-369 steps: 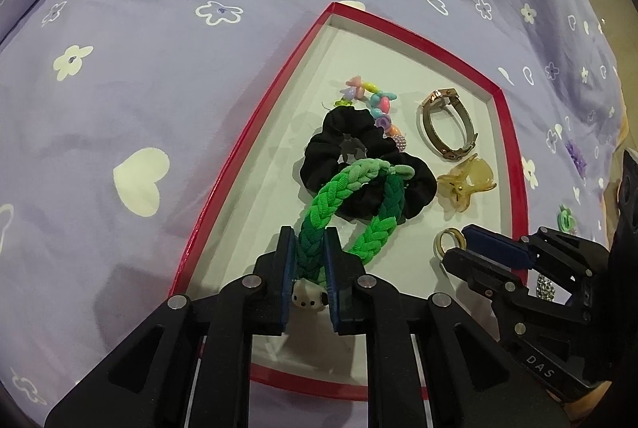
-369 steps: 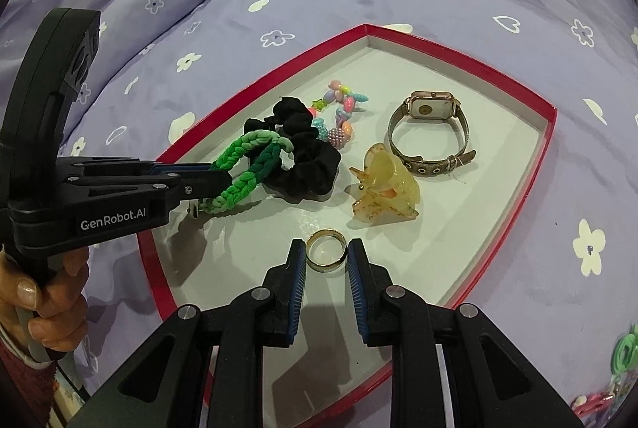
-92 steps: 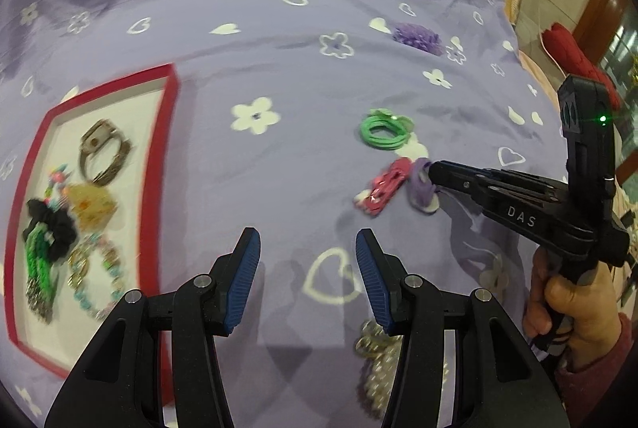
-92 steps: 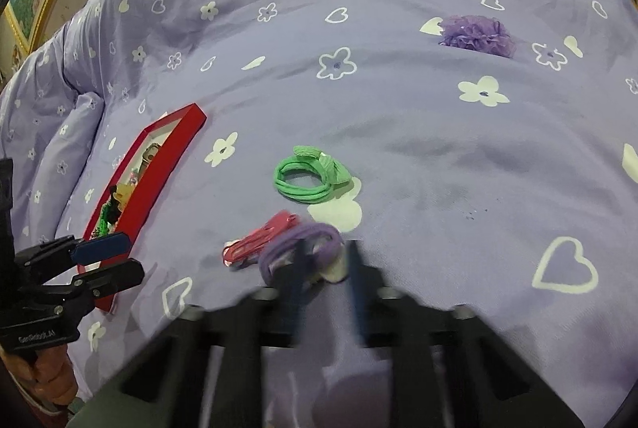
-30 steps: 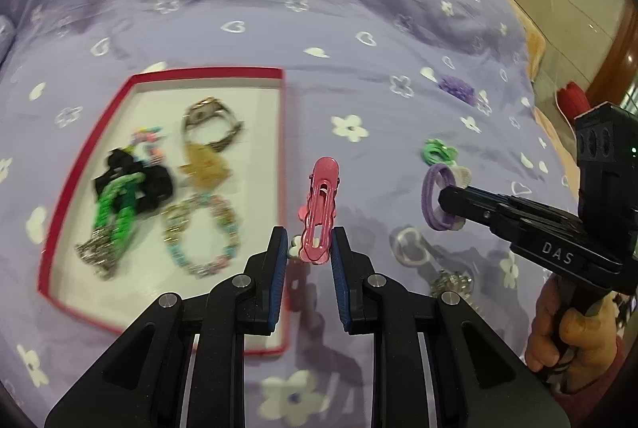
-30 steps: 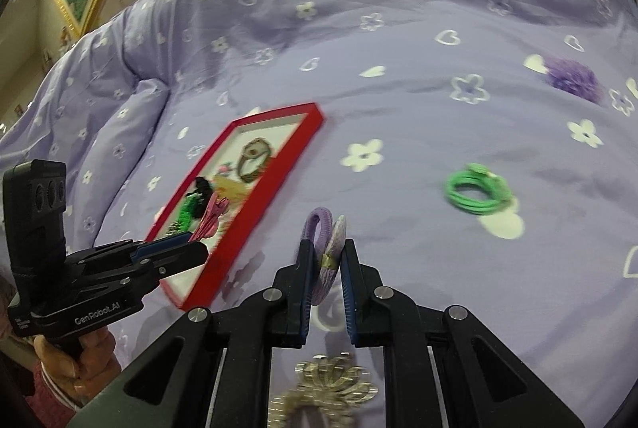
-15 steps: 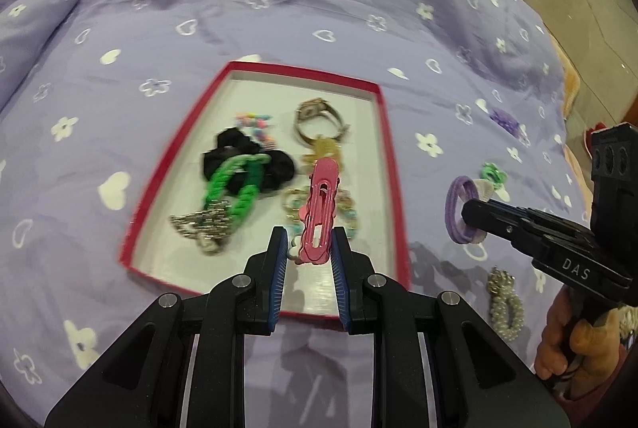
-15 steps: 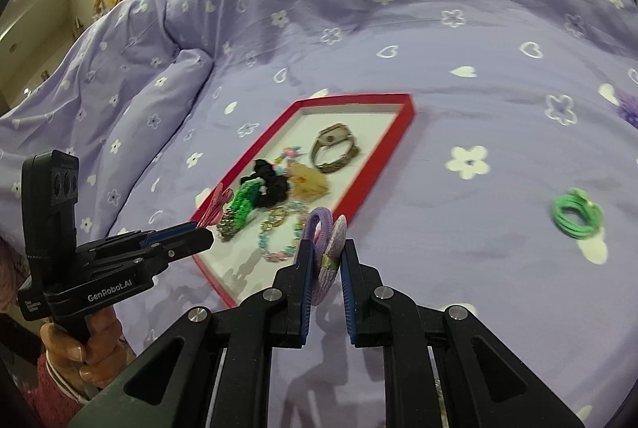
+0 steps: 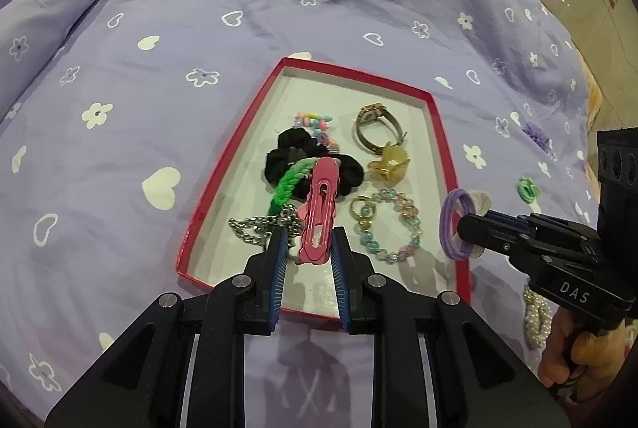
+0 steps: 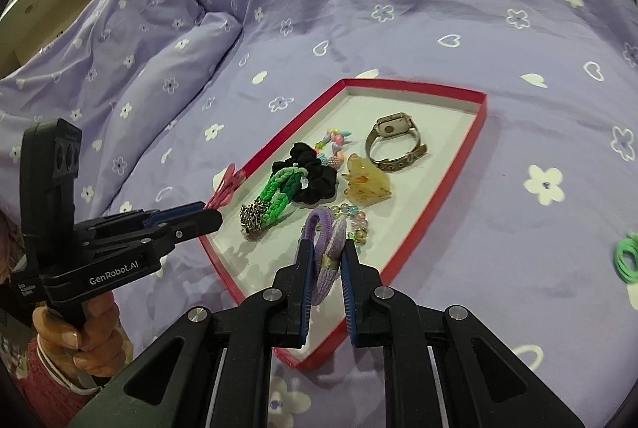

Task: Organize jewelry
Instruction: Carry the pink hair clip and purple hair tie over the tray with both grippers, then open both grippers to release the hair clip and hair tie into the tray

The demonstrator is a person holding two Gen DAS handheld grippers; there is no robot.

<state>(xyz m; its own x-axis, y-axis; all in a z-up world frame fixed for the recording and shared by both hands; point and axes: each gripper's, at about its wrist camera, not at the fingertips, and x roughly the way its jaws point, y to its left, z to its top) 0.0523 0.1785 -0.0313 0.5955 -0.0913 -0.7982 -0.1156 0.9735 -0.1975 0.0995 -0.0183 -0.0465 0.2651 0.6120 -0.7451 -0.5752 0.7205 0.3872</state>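
A red-rimmed tray (image 9: 438, 133) (image 10: 476, 133) lies on the purple bedspread, holding a black scrunchie (image 9: 279, 157) (image 10: 319, 181), green braided band (image 9: 289, 181) (image 10: 279, 195), silver chain (image 9: 249, 228), gold watch (image 9: 373, 127) (image 10: 394, 141), amber claw clip (image 9: 388, 165) (image 10: 365, 183) and bead bracelet (image 9: 402, 228). My left gripper (image 9: 309, 248) (image 10: 209, 213) is shut on a pink hair clip (image 9: 319, 205) (image 10: 227, 189) over the tray's near part. My right gripper (image 10: 325, 260) (image 9: 462, 228) is shut on purple hair ties (image 10: 327, 252) (image 9: 454, 224) above the tray's right edge.
Off the tray to the right lie a green hair tie (image 9: 528, 189) (image 10: 626, 260), a purple flower piece (image 9: 536, 135) and a pearl bracelet (image 9: 534, 316). A person's hands (image 10: 91, 332) (image 9: 578, 348) hold the grippers' handles. A bedding fold (image 10: 191, 41) rises at the far left.
Both grippers have carried their loads leftward across the bedspread to the tray. The pink clip now hangs over the tray's contents, and the purple ties have reached the tray's right rim.
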